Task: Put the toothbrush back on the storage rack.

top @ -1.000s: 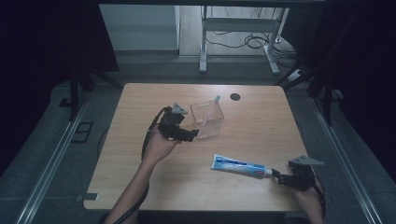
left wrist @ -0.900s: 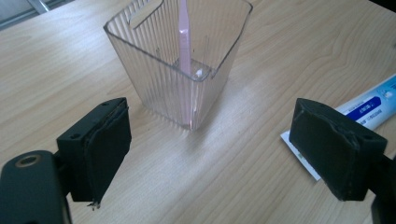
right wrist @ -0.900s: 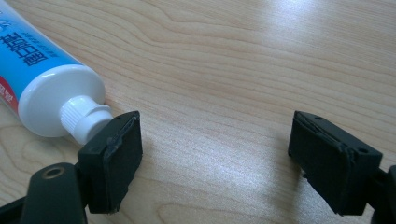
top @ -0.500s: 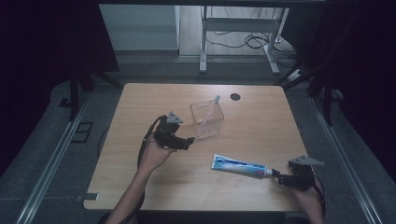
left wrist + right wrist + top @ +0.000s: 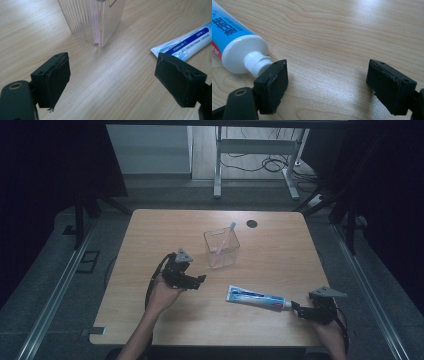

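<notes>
Toothpaste tube [image 5: 256,297] flat on pale wooden table [image 5: 280,245], dark room, both tongs agape, empty.

You are working at a pale wooden counter [image 5: 280,255], a dark round port [image 5: 251,223] near its far edge. Grey floor [image 5: 55,285] surrounding it; metal stand legs [image 5: 217,165] and loose cables [image 5: 260,164] lying behind. Edges are sitting in darkness.

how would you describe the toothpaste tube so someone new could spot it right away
On the wooden table, look at the near right part, in front of the clear square cup holding a toothbrush. The toothpaste tube lies flat there, white cap end by the right gripper. It is the only blue and white thing on the table.
</notes>
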### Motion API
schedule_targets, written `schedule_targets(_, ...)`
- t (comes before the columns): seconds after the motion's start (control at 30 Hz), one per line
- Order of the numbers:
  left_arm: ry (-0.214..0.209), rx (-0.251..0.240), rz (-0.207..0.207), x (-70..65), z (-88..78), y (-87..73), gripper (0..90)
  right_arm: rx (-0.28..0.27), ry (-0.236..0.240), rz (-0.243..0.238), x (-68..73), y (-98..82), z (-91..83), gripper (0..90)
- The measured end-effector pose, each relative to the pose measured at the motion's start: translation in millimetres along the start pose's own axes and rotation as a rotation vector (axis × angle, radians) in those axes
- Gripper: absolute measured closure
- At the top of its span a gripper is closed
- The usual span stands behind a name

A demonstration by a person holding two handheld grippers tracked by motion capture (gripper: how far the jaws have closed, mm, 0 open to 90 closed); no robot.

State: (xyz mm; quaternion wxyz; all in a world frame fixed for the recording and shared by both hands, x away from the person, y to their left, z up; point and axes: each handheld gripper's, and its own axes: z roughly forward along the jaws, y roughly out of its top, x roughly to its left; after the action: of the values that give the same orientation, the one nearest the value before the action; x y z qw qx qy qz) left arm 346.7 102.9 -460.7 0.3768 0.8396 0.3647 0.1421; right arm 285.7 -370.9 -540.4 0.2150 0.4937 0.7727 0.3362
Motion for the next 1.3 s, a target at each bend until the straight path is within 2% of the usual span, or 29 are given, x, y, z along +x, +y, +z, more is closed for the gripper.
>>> schedule_targets(0.5,-0.013,-0.006,-0.031,-4.5,5.1,-34.9,13.4,0.000,-0.004,0.005,0.6,0.1,0.0,17.2)
schedule_targets(1.3,0.016,0.004,-0.050,-12.6,12.5,-83.4,13.6,0.000,-0.008,0.008,1.2,0.1,0.0,17.2)
